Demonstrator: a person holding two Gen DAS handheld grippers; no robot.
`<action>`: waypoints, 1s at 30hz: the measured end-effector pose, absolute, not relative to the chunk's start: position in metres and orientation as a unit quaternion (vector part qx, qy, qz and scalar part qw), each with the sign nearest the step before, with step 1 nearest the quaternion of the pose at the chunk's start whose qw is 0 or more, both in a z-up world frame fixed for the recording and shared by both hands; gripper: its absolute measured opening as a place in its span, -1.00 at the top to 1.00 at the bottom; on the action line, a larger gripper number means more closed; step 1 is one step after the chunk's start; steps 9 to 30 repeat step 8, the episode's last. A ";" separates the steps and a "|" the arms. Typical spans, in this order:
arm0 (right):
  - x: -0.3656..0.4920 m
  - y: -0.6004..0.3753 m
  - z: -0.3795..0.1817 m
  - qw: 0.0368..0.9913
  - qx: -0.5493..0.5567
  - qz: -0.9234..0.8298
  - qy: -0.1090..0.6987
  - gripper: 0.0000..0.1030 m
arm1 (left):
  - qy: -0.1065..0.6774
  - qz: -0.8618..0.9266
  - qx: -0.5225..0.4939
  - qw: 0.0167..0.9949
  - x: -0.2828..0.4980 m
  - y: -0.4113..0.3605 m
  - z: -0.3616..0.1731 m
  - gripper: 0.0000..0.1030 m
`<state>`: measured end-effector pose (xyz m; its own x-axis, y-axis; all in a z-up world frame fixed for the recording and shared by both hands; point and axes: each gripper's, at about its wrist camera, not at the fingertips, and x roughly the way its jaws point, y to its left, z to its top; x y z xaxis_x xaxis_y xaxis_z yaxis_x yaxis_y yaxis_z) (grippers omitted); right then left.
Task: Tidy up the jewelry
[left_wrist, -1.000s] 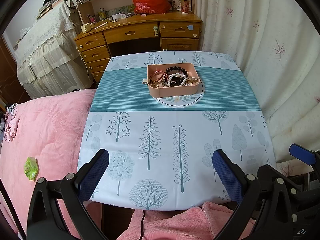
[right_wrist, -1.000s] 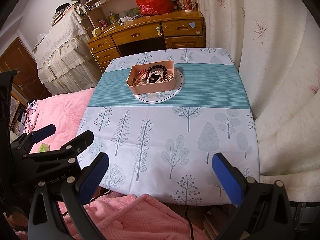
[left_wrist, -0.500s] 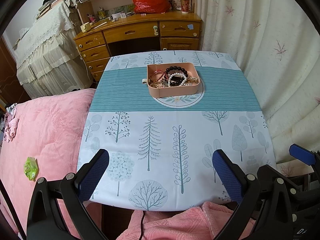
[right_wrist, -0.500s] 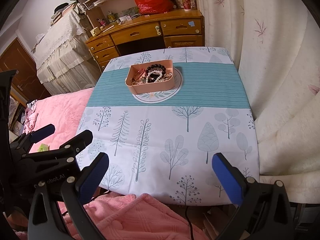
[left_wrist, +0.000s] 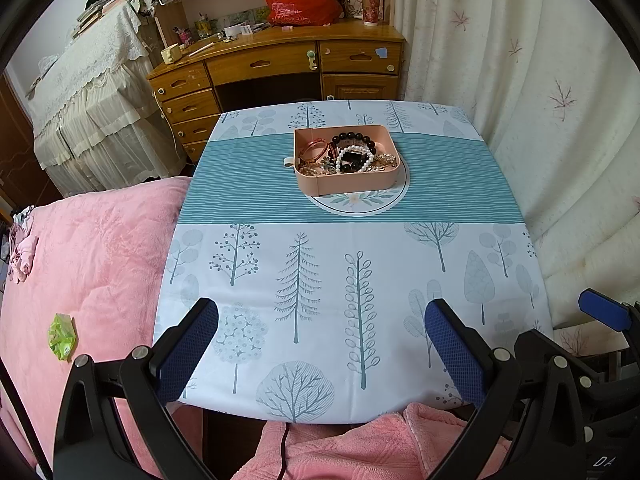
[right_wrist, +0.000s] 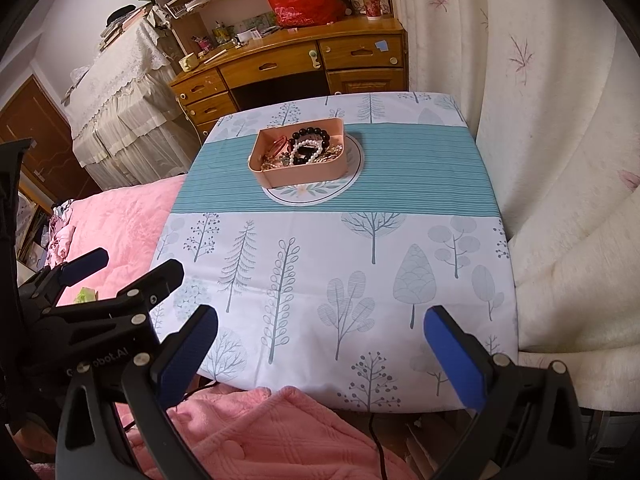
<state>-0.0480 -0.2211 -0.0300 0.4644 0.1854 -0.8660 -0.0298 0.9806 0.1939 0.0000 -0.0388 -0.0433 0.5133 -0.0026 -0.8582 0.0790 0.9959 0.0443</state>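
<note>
A pink tray (left_wrist: 347, 185) (right_wrist: 298, 175) stands on a round white mat (left_wrist: 356, 204) at the far middle of the table. It holds a black bead bracelet (left_wrist: 354, 137), a white pearl bracelet (left_wrist: 356, 151), a pink bangle (left_wrist: 314, 148) and a tangle of small gold pieces. My left gripper (left_wrist: 320, 344) is open and empty over the table's near edge. My right gripper (right_wrist: 320, 344) is open and empty there too, to the right of the left one (right_wrist: 100, 304). Both are far from the tray.
The table wears a tree-print cloth (left_wrist: 320, 272) with a teal striped band. A pink bed (left_wrist: 92, 248) lies to the left, cream curtains (left_wrist: 540, 100) to the right, a wooden desk (left_wrist: 280, 68) behind. A pink blanket (right_wrist: 248, 432) lies below the near edge.
</note>
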 end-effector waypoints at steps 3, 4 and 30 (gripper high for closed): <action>-0.048 -0.221 -0.030 0.852 0.076 0.063 0.514 -1.00 | 0.493 -0.023 0.039 0.869 0.000 -0.039 -0.044 -0.98; -0.048 -0.221 -0.030 0.852 0.076 0.063 0.514 -1.00 | 0.493 -0.023 0.039 0.869 0.000 -0.039 -0.044 -0.98; -0.047 -0.223 -0.030 0.851 0.077 0.063 0.515 -1.00 | 0.492 -0.022 0.038 0.870 0.001 -0.039 -0.045 -0.98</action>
